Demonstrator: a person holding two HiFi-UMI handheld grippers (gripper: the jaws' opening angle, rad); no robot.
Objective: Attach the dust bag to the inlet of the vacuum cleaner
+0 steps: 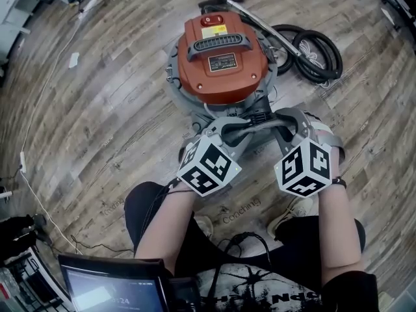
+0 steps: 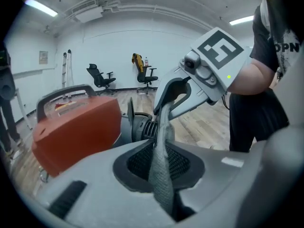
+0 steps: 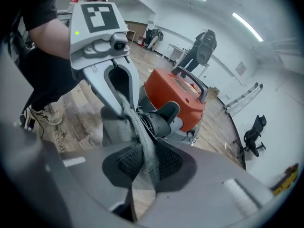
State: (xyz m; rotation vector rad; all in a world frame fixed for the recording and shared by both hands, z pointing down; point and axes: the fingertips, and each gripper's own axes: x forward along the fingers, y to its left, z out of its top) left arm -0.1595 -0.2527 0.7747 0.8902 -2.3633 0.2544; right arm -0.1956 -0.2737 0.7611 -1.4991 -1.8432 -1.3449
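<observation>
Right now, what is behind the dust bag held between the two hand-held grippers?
Just behind the grey dust bag sits the black ribbed inlet, with the orange vacuum cleaner beyond it. The cloth covers the inlet's mouth, so whether the bag is on it cannot be seen.

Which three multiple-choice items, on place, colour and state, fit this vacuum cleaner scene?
1. In the head view, the coiled hose lies where from the vacuum cleaner? A to its right; B to its left; C on top.
2. The vacuum cleaner's top is: A blue; B orange; C green.
3. The left gripper and right gripper are: A open, empty; B shut on the grey dust bag; C gripping the handle.
Key: A, it coils at the picture's upper right; B, the top shows orange; B, each gripper view shows the bag pinched in the jaws.
</observation>
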